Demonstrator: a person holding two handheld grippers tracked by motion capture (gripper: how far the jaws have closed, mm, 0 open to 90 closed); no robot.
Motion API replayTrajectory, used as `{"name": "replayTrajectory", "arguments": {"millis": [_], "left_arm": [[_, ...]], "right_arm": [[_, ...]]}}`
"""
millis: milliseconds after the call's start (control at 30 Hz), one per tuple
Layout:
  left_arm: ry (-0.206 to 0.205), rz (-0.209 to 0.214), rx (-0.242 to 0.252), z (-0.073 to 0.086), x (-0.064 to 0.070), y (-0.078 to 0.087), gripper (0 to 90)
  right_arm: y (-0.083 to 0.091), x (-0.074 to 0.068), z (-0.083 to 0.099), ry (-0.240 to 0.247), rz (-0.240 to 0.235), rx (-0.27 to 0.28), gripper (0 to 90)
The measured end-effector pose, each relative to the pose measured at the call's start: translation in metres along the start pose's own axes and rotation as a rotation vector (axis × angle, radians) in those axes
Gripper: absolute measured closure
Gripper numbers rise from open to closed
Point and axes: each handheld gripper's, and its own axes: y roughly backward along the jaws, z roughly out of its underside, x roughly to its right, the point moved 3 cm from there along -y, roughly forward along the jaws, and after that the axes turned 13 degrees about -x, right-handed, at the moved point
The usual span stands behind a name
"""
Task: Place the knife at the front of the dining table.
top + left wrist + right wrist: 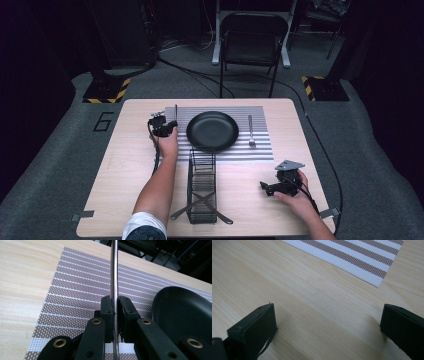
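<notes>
Forearms enter from the near edge of the bench [120,175], a pale wooden top that carries everything else. Striped mat [260,150] lies across the far half of the bench. Black plate [212,131] sits at the middle of the mat. Wire basket [202,187] stands on the bench just near of the plate, with two utensils crossed under its near end. Right gripper [328,322] is held low over bare wood at the near right, well apart from the mat's corner, its fingers [254,326] wide apart with nothing between them. Left gripper [114,312] is at the mat's far left, just left of the plate, its fingers clamped on a knife [114,270]. Knife blade points to the far side, over the mat. Fork [251,131] lies on the mat right of the plate.
</notes>
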Motion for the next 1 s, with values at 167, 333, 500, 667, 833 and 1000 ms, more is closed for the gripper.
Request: {"name": "replayTrajectory", "arguments": {"millis": [167,333,500,667,833,1000], "left_arm": [[-0.001,-0.013,-0.043,0.004,0.002,-0.008,82.7],[0.006,-0.022,-0.044,0.004,0.002,-0.01,82.7],[0.011,-0.02,-0.044,0.002,0.002,-0.011,82.7],[0.008,-0.036,-0.065,0.002,0.002,-0.013,82.6],[0.045,-0.027,-0.09,0.002,-0.002,-0.016,82.6],[0.036,-0.035,-0.093,0.001,-0.001,-0.016,82.4]], "right_arm": [[0.0,0.0,0.0,0.001,0.003,0.001,0.0],[0.0,0.0,0.0,0.001,0.001,0.001,0.0],[0.0,0.0,0.0,0.001,0.0,0.0,0.0],[0.0,0.0,0.0,0.001,0.001,0.001,0.0],[0.0,0.0,0.0,0.005,0.001,-0.001,0.0],[0.0,0.0,0.0,0.005,0.001,-0.001,0.0]]}}
